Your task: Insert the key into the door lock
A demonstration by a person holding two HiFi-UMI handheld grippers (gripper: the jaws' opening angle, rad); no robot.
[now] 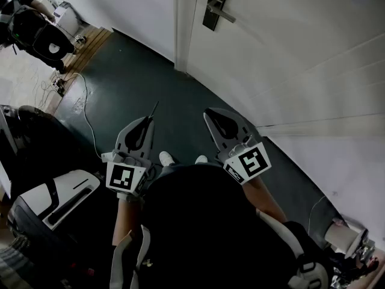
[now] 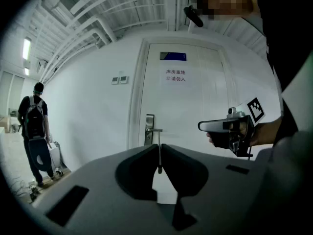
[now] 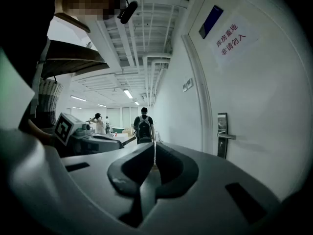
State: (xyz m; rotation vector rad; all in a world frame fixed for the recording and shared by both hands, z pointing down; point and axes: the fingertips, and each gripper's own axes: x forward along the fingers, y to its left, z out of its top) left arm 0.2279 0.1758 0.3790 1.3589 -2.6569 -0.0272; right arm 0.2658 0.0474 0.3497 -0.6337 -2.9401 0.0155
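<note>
The white door carries a dark metal lock plate with a lever handle at the top of the head view, well ahead of both grippers. My left gripper is shut on a thin key, whose blade sticks out past the jaws. In the left gripper view the lock plate stands just above and left of the key. My right gripper is beside the left one, shut with nothing visible in it. The lock lies to its right.
A person with a backpack walks away down the corridor to the left. A cable trails over the dark floor. White and black equipment stands at the left. The door frame and white wall adjoin the door.
</note>
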